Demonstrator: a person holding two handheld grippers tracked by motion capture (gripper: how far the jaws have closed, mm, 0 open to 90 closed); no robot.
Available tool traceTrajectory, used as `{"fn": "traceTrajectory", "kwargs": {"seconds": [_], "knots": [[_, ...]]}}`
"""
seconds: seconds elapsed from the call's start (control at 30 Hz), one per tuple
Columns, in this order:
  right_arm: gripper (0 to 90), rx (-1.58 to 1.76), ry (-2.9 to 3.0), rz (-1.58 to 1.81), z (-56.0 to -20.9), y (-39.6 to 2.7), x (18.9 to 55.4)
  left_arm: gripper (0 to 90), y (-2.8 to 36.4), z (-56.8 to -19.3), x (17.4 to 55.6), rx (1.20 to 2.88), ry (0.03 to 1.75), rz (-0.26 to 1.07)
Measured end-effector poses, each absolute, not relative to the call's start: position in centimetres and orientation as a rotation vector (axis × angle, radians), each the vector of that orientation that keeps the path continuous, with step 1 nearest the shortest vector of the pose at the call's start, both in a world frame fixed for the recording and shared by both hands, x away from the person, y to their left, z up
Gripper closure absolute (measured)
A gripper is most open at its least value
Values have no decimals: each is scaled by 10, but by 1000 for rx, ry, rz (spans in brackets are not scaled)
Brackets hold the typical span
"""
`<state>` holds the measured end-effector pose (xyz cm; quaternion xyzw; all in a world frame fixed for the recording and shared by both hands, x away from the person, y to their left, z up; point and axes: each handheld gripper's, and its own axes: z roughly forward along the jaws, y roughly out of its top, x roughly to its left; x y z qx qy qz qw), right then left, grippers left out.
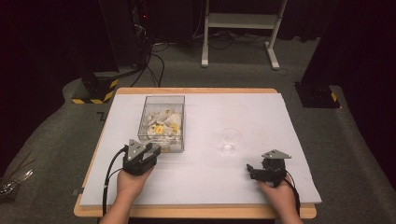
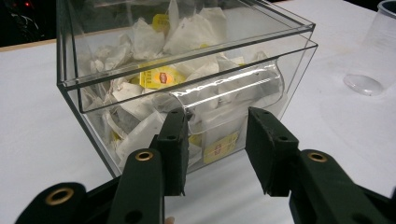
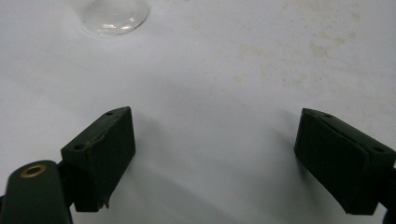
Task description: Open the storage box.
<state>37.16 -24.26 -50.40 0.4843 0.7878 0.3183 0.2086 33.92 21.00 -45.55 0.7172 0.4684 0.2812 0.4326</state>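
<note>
cup point(image 2: 373, 46) cropped, teabag labels point(image 1: 161, 129) unreadable

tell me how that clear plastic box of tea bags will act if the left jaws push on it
The clear box looks rigid with smooth walls, so it would probably slide on the white table cover rather than flex. Its load is only paper tea bags, so it is likely light and easily shoved. The left gripper faces its low front opening, where a push seems unlikely to tip it.

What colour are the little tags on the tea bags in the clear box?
Yellow. The tags on the tea bags show best in the left gripper view.
</note>
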Motion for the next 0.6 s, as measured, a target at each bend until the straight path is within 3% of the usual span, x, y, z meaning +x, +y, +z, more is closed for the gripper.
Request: {"fn": "traceTrajectory", "kwargs": {"seconds": [0.6], "knots": [[123, 1346, 2191, 884, -504, -242, 371, 634, 211, -457, 322, 1778, 1164, 703]]}}
